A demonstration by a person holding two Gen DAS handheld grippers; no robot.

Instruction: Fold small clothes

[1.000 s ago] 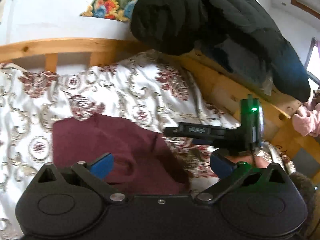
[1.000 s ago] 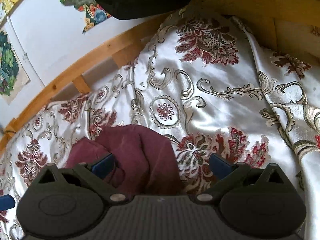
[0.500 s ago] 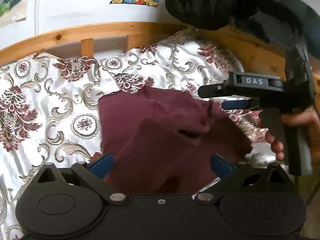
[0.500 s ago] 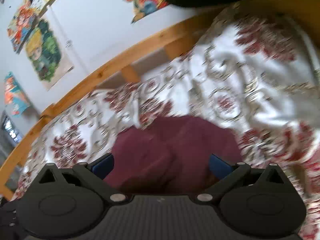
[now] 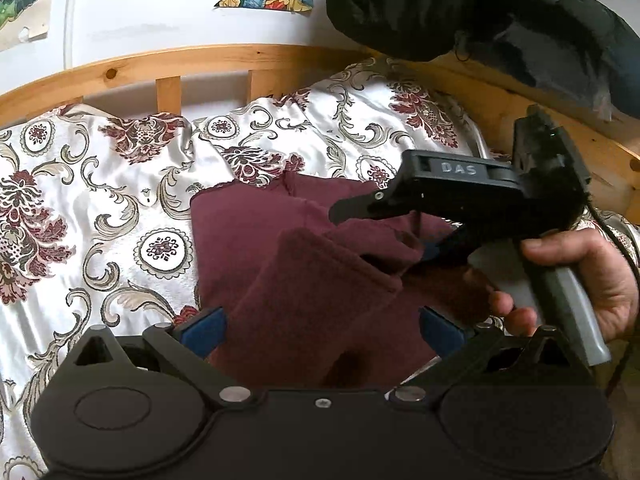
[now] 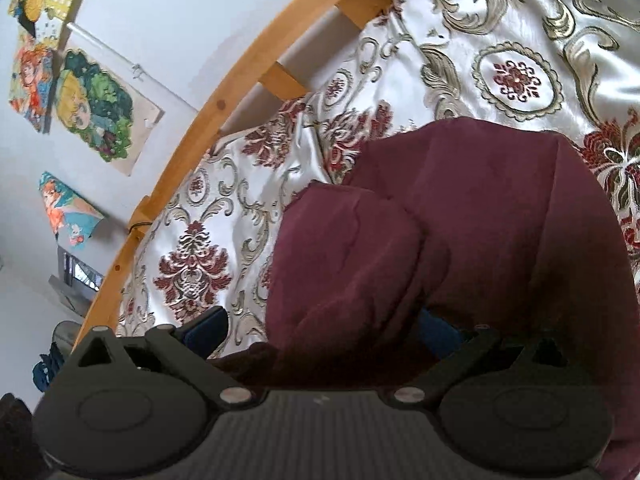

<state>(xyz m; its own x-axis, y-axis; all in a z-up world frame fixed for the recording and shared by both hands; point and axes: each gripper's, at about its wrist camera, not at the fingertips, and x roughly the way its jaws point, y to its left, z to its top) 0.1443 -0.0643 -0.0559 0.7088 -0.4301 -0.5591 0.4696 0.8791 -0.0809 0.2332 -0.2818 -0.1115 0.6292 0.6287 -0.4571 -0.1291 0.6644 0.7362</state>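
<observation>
Your maroon garment (image 5: 320, 280) is a soft, fleecy knit, lying rumpled on the bed's satin bedspread (image 5: 100, 200), which is white with gold scrolls and dark red floral medallions. One thick fold rises toward the left wrist camera, and its blunt rounded end sits between the two blue pads of your left hand-held gripper (image 5: 322, 330), whose jaws stand wide and released with cloth passing between them. Your right hand-held gripper (image 6: 320, 330) also shows its jaws spread; the garment drapes over its right pad, so it may be touching the fabric, but no pinch is visible. From the left view, your right hand (image 5: 580, 280) clasps that tool's grey handle. A curved pine bed rail (image 5: 200, 64) runs behind, one black padded jacket (image 5: 480, 12) drapes over it, and several cartoon posters (image 6: 96, 108) hang on the white wall.
</observation>
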